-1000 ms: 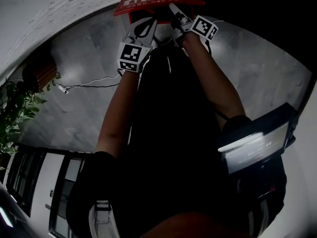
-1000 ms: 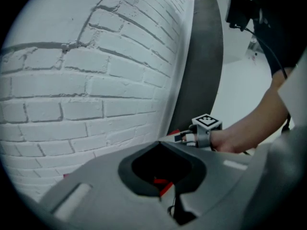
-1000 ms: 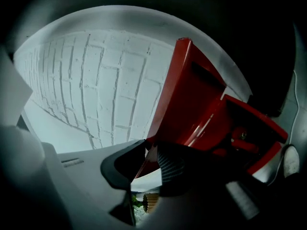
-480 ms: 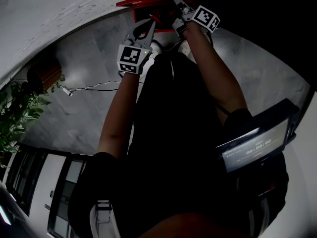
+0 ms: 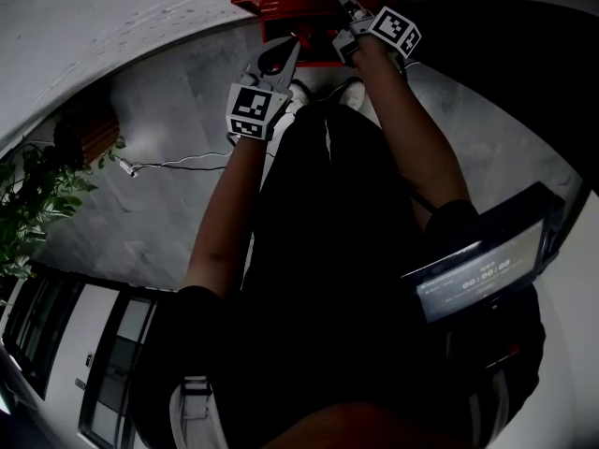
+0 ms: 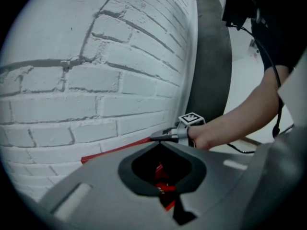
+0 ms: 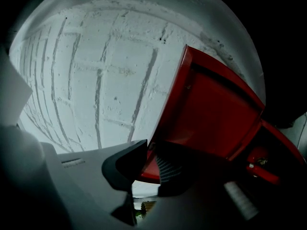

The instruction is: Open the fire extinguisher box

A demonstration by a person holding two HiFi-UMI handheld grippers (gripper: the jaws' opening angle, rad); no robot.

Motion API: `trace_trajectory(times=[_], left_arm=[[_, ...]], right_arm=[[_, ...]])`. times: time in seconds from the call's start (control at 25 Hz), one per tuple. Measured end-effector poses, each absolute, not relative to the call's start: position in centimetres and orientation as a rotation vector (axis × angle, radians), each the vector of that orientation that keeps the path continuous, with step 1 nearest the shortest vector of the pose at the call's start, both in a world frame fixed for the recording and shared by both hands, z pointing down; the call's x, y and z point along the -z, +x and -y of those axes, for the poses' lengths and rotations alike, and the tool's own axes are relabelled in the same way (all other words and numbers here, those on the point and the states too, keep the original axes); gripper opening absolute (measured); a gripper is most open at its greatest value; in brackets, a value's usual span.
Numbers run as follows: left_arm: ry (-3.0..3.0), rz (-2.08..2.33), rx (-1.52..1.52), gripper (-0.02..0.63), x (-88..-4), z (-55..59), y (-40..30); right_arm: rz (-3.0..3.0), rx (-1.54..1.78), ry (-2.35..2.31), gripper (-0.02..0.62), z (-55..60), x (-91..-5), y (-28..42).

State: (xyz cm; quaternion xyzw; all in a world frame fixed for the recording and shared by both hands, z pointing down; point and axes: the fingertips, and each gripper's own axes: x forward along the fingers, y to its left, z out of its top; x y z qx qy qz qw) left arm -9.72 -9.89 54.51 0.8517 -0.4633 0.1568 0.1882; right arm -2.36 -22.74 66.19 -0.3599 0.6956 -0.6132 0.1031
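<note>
From the head view, the red fire extinguisher box (image 5: 315, 50) sat on the floor (image 5: 150, 129) against the white brick wall (image 5: 112, 17). Its lid (image 5: 281, 6) was tipped up, partly open. My right claw (image 5: 348, 7) reached to the lid's edge because that thin lip was the only purchase for lifting. My left claw (image 5: 281, 54) hung just short of the box, in reserve.

In the left gripper view, that claw's jaws were together and empty. Something red showed through the gap behind their tips.

In the right gripper view, the jaws were clamped on the lid's edge, the ribbed pad against smooth, painted sheet metal. The lid was a shallow tray with folded rims. Behind it the painted brick was rough, with deep mortar lines.
</note>
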Motion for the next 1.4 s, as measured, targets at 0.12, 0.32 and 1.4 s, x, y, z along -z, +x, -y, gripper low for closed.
trace_trajectory(times=[0.12,0.32,1.4], left_arm=[[2.404,1.302,-0.442,0.002,-54.1,9.9,-9.6],[2.388,1.317,-0.396,0.002,-53.6,10.1,-10.3],[2.670,1.353,0.068,0.001,-28.3,8.2,-8.9]], right_arm=[[-2.050,1.817,-1.072,0.058,23.2,-66.5,-2.2],[-2.126,1.823,-1.087,0.106,23.4,-66.9,-2.3],[-3.096,0.028,-0.602,0.014,8.7,-27.1,-5.5]])
